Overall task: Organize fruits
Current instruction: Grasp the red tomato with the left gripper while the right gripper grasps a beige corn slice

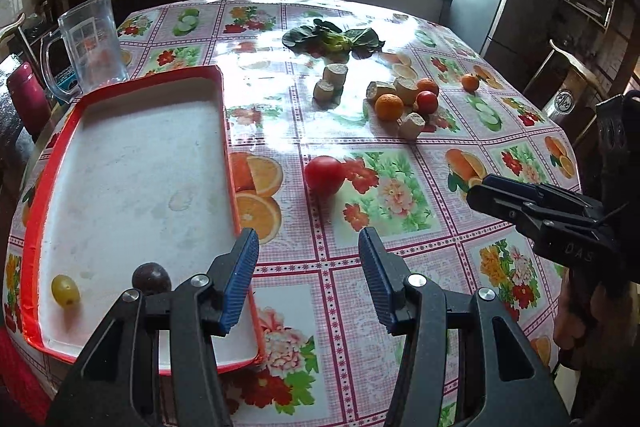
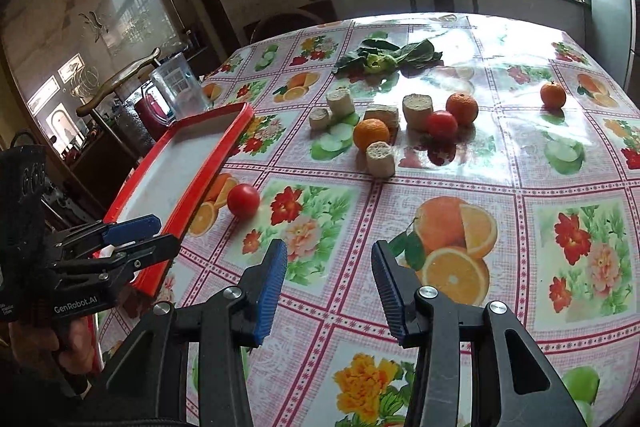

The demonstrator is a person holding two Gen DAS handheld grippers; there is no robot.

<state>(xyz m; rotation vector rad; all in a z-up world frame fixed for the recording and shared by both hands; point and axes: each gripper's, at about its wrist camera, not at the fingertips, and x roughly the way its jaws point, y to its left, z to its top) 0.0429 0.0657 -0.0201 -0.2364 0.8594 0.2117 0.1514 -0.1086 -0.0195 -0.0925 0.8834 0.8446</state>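
Observation:
A red-rimmed white tray [image 1: 226, 131] [image 2: 208, 163] lies at the table's left, holding a green grape [image 1: 65, 290] and a dark plum [image 1: 151, 278]. A red tomato [image 1: 325, 174] [image 2: 243, 200] sits on the cloth just right of the tray. Farther back lie an orange [image 1: 389, 106] [image 2: 371, 133], a second tomato [image 1: 427, 101] [image 2: 441, 125], another orange [image 2: 462, 108] and a lone mandarin [image 1: 470, 82] [image 2: 553, 95]. My left gripper [image 1: 308, 249] is open and empty above the tray's near right edge. My right gripper [image 2: 329, 259] is open and empty above the cloth.
Cut beige root pieces [image 1: 335, 74] [image 2: 380, 157] lie among the fruit. Leafy greens [image 1: 334, 39] [image 2: 386, 57] lie at the back. A clear plastic jug [image 1: 90, 41] [image 2: 180, 85] stands behind the tray, and a maroon flask [image 1: 26, 99] beside it. Chairs surround the table.

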